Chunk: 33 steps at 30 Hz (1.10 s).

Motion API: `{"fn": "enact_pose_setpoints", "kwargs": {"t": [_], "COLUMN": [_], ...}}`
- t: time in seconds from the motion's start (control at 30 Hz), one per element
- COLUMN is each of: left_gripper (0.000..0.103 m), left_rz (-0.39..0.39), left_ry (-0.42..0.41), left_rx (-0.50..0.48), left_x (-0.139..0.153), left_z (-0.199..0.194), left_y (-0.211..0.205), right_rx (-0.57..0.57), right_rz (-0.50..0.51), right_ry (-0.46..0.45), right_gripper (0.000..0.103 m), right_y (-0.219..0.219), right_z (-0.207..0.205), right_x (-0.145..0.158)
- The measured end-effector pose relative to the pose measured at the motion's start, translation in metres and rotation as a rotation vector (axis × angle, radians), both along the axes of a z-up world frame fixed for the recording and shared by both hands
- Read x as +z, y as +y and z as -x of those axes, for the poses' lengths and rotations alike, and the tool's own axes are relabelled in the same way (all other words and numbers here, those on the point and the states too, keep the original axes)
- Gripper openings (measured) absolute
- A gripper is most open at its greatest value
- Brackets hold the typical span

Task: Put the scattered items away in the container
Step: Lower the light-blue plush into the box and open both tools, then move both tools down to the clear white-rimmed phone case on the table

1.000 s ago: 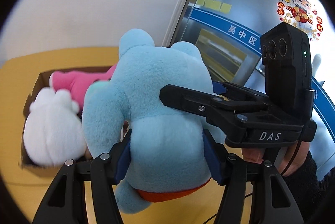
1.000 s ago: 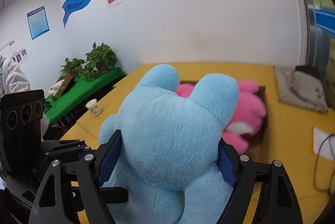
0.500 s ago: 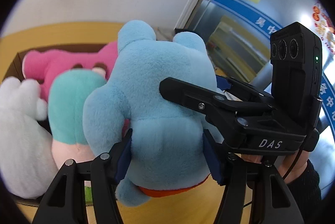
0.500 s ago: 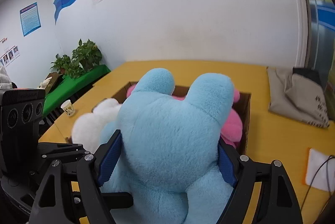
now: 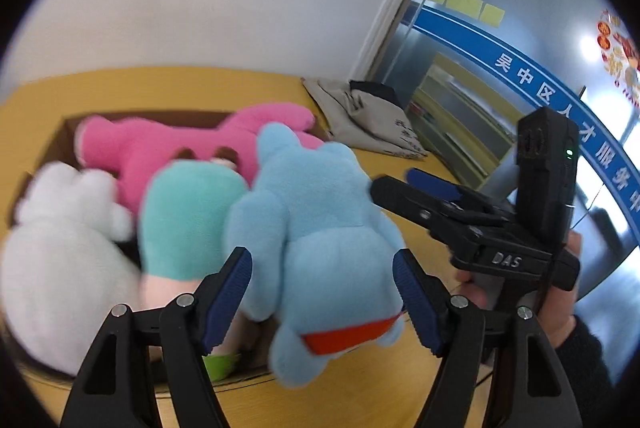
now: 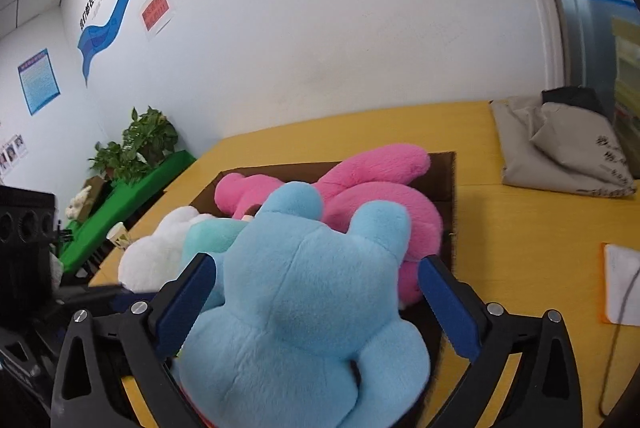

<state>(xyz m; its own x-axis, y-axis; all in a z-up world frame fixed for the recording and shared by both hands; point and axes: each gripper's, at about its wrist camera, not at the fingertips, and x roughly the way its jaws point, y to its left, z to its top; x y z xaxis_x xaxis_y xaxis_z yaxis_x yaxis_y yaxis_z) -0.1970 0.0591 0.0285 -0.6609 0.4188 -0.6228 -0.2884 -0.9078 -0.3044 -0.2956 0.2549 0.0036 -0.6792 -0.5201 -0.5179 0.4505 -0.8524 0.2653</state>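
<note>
Left wrist view: the left gripper has just been opening its jaws, and its blue pads now stand a little away from the blue plush that is between them, so nothing is clamped. The plush is at the near edge of the box, leaning on a teal plush, partly over the rim. Beside it in the box there are a white plush and, along the far wall, a pink plush. The right gripper has also just been opening; in the right wrist view its pads stand wide on both sides of the blue plush with a gap, not pressing it. In the left view a hand holds this gripper at the right. The box stands on a yellow table; a grey bag lies at the table's far right corner, well apart from the box.
</note>
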Motion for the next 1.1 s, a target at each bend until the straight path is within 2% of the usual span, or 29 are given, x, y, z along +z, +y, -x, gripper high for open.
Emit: {"fn": "enact_pose_setpoints", "kwargs": {"t": [0.17, 0.33, 0.53, 0.63, 0.83, 0.97, 1.1], "left_gripper": [0.078, 0.078, 0.078, 0.078, 0.078, 0.078, 0.078], "left_rz": [0.029, 0.127, 0.151, 0.129, 0.127, 0.108, 0.069], "left_ry": [0.044, 0.033, -0.057, -0.105, -0.235, -0.228, -0.185], "left_rx": [0.021, 0.053, 0.110, 0.107, 0.032, 0.044, 0.068], "left_x": [0.007, -0.014, -0.045, -0.057, -0.082, -0.074, -0.048], "left_z": [-0.053, -0.110, -0.171, -0.199, -0.251, -0.279, -0.296], "left_y": [-0.031, -0.064, -0.101, -0.116, -0.135, -0.155, -0.171], "right_rx": [0.079, 0.113, 0.085, 0.080, 0.136, 0.150, 0.127], "right_rz": [-0.047, -0.092, -0.061, -0.065, -0.156, -0.174, -0.165], "right_ry": [0.032, 0.058, 0.038, 0.007, -0.033, -0.035, -0.067], "right_gripper": [0.103, 0.103, 0.103, 0.103, 0.103, 0.103, 0.103], "right_y": [-0.014, -0.031, -0.031, -0.028, -0.019, 0.002, 0.019], "right_z": [-0.049, -0.114, -0.185, -0.215, -0.271, -0.297, -0.304], "right_x": [0.008, -0.007, -0.019, -0.024, -0.043, -0.048, -0.045]}}
